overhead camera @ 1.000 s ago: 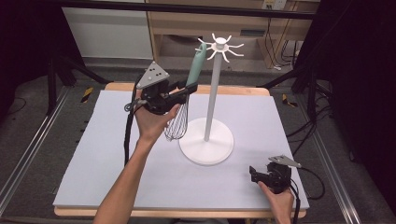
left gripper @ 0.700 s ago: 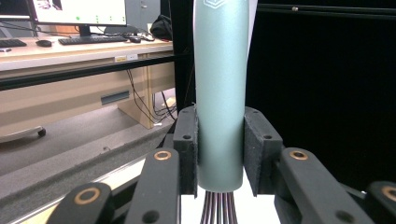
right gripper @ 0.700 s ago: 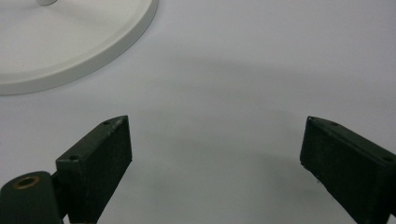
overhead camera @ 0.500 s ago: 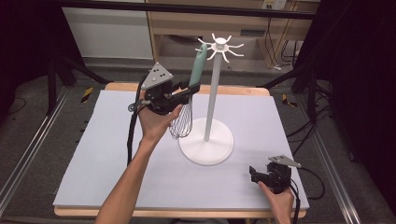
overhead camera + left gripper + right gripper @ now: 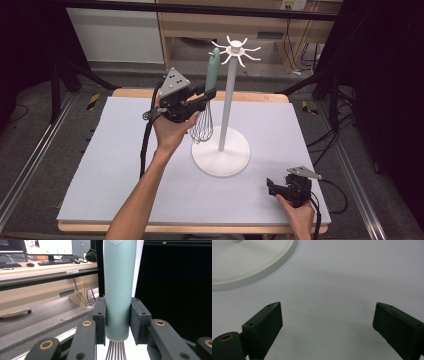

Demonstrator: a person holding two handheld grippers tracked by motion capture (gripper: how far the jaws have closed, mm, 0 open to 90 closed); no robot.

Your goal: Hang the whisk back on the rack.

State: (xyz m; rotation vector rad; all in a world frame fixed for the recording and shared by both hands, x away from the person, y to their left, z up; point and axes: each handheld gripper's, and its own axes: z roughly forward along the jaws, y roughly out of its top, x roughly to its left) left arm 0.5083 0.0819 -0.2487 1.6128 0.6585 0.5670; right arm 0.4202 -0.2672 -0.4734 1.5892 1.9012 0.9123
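Left gripper [image 5: 117,322] clamped on whisk [image 5: 206,107] handle base, held upright beside stand [image 5: 227,100], top near hooks. Whisk likely light; handle stiff, smooth; wires springy, so grip handle. Right gripper [image 5: 327,325] wide open, empty, low over table [image 5: 115,165].

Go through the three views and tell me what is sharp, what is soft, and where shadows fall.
High view: even light, dark surroundings, faint shadow around the stand base. Left gripper view: the whisk handle is slightly soft, the desks behind fairly clear, the right half black. Right gripper view: the open jaws look soft at the edges, and a broad dim shadow lies on the mat between them.
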